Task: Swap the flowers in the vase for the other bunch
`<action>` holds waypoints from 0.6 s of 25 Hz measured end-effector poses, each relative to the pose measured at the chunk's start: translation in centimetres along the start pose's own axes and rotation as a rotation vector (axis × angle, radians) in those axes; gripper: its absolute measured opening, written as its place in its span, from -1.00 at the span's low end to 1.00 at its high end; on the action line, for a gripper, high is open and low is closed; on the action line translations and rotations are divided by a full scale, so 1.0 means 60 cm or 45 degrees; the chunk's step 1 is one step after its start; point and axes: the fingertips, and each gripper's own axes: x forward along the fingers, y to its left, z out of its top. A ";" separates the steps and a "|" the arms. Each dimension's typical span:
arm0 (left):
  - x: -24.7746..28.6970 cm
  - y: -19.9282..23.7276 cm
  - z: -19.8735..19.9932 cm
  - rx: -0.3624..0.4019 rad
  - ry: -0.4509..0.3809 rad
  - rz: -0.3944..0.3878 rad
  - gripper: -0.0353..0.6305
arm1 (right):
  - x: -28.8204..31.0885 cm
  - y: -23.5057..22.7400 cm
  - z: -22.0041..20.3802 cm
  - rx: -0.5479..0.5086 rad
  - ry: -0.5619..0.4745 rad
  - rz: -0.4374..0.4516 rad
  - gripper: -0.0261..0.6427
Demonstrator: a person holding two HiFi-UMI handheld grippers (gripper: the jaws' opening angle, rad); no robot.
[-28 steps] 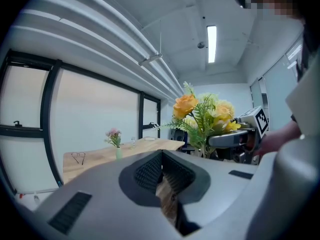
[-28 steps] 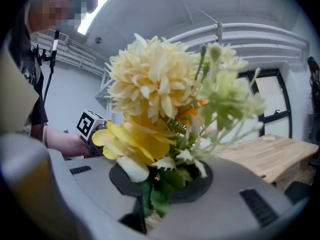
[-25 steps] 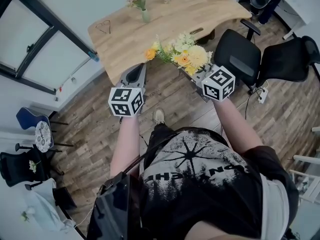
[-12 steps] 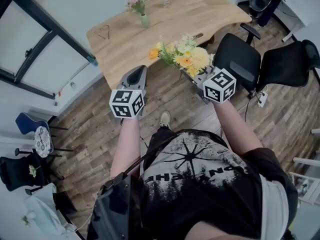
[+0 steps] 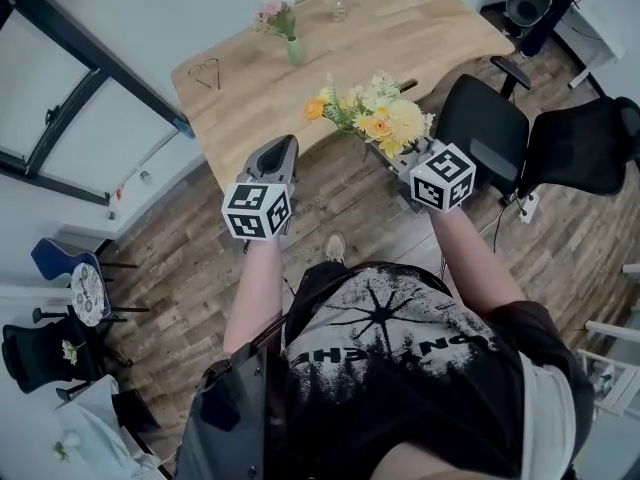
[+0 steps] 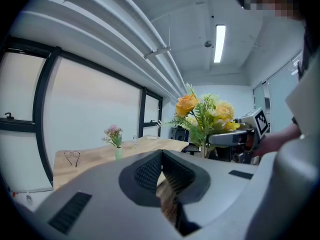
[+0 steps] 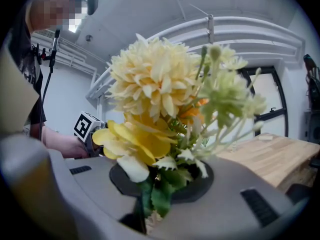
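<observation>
A small green vase (image 5: 294, 50) with pink flowers (image 5: 273, 13) stands on the wooden table (image 5: 370, 43), far ahead of both grippers; the left gripper view shows the vase (image 6: 118, 153) too. My right gripper (image 5: 397, 158) is shut on the stems of a yellow and orange bunch (image 5: 375, 118), which fills the right gripper view as the yellow bunch (image 7: 160, 104). My left gripper (image 5: 282, 148) is shut with nothing in it and points at the table's near edge. The yellow bunch (image 6: 205, 114) appears at its right.
A pair of glasses (image 5: 206, 70) lies on the table's left end, a small bottle (image 5: 338, 3) near the back. Two black office chairs (image 5: 485, 118) stand right of the table. A window wall (image 5: 70, 98) runs along the left. Wooden floor lies underfoot.
The person has walked toward the table. Both grippers and the yellow bunch are now closer to its near edge. Neither grip has changed.
</observation>
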 end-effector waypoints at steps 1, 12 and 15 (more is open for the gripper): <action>0.007 0.006 0.000 0.001 0.004 -0.006 -0.85 | 0.007 -0.007 0.001 0.004 -0.003 -0.007 -0.68; 0.105 0.118 0.038 0.027 -0.006 -0.096 -0.85 | 0.119 -0.085 0.028 0.014 -0.030 -0.090 -0.68; 0.133 0.154 0.047 0.030 -0.006 -0.122 -0.85 | 0.157 -0.108 0.038 0.016 -0.034 -0.117 -0.68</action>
